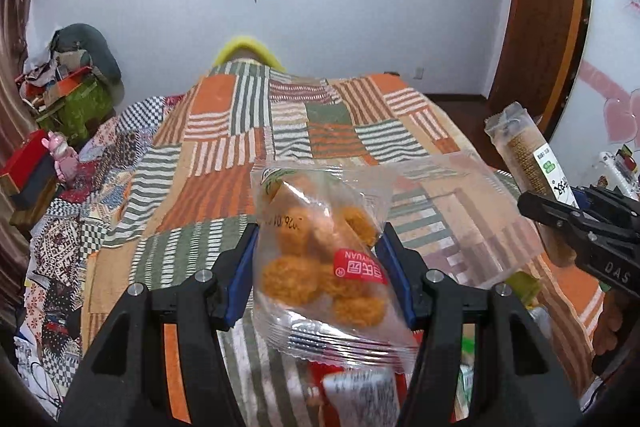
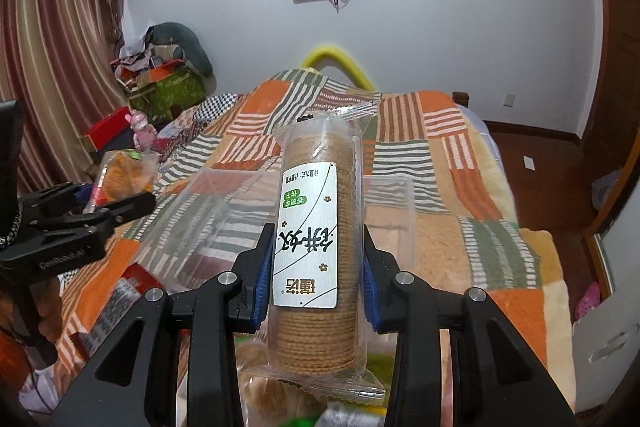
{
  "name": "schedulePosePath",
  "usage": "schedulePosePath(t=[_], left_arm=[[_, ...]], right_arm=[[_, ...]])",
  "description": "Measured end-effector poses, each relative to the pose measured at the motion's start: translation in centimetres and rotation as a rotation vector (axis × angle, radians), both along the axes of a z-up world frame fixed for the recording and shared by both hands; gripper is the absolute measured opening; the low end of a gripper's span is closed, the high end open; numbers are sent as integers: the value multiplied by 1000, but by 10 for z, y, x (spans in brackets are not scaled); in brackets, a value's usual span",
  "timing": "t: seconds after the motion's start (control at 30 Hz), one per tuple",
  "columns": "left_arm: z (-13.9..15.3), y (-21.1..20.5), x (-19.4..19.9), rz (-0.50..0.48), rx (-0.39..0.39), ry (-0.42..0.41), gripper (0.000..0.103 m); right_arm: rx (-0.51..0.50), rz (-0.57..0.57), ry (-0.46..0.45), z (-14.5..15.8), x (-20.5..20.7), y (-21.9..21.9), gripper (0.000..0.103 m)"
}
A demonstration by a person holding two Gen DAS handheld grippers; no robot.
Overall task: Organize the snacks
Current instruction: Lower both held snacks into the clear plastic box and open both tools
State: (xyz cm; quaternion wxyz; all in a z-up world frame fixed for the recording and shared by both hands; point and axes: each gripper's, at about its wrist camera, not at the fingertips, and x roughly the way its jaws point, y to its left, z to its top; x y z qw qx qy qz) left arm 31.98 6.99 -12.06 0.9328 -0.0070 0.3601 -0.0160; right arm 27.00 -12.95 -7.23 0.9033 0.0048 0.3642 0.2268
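Blue-padded left gripper is clamped on a clear bag of golden snack balls, while the right gripper squeezes an upright biscuit sleeve; both hang above a transparent bin on the striped quilt.

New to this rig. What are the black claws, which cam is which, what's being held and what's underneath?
There is no robot arm here: a person holds a two-finger gripper in each hand, and each gripper carries a fisheye camera that looks along its fingers. In the left wrist view, the left gripper is shut on a clear bag of round fried snacks. In the right wrist view, the right gripper is shut on a sleeve of stacked biscuits. Each gripper also shows at the edge of the other's view. Below them are a clear plastic box on a patchwork blanket over a bed, and more snack packets, partly hidden.
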Motion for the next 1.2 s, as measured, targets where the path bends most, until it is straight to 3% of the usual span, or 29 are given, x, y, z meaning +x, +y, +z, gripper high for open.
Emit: schedulePosePath(t=[0.43, 0.6, 0.9, 1.03, 1.2], left_arm=[[-28, -21, 51, -75, 80, 131, 58], [-32, -23, 55, -93, 79, 151, 60], [-11, -22, 36, -99, 66, 94, 73], [4, -15, 19, -91, 52, 57, 84], [15, -10, -10, -102, 27, 33, 90]], right_arm=[[-22, 32, 138, -40, 44, 9, 34], [-33, 50, 146, -41, 47, 10, 23], [-36, 52, 125, -29, 33, 2, 25], [-41, 45, 83, -15, 16, -5, 33], [-39, 41, 43, -1, -6, -15, 40]])
